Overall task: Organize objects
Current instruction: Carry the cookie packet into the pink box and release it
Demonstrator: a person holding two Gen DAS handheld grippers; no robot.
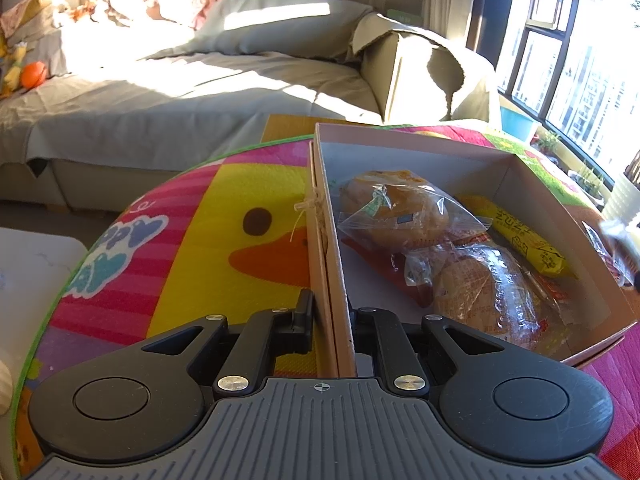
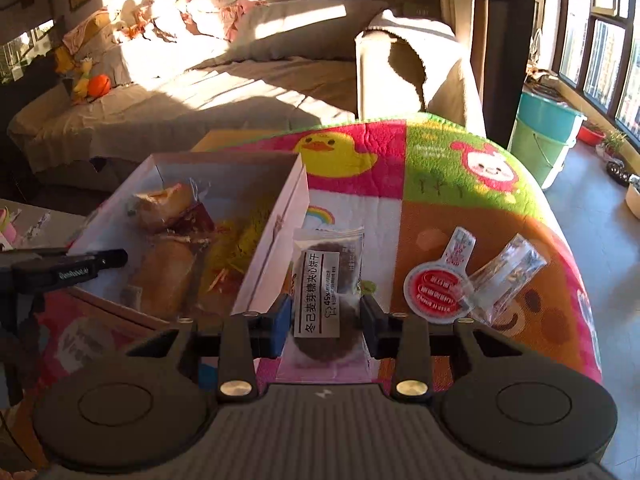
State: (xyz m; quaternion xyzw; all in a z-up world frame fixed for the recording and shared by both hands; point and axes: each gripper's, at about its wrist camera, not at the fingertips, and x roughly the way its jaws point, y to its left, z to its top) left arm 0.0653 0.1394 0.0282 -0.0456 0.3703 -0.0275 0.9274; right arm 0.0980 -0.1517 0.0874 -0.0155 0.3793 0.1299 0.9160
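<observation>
An open cardboard box [image 1: 420, 140] lies on a colourful cartoon mat [image 1: 208, 216]. Inside it are two bagged buns [image 1: 394, 210] and a yellow snack bar [image 1: 528, 240]. My left gripper [image 1: 330, 304] is shut on the box's near left wall, one finger inside and one outside. In the right wrist view the same box [image 2: 276, 232] sits to the left, with the left gripper's fingers [image 2: 68, 268] on its edge. My right gripper [image 2: 324, 312] holds a clear-wrapped brown biscuit packet [image 2: 320, 280] between its pads, just right of the box. Its blurred wrapper [image 1: 612, 240] shows at the box's right rim.
A red round-labelled packet [image 2: 434, 292] and a clear packet [image 2: 504, 276] lie on the mat to the right. The mat's edge drops off at right. Beyond are a grey-covered sofa [image 2: 224, 92], a teal bucket [image 2: 544, 136] and windows [image 1: 580, 80].
</observation>
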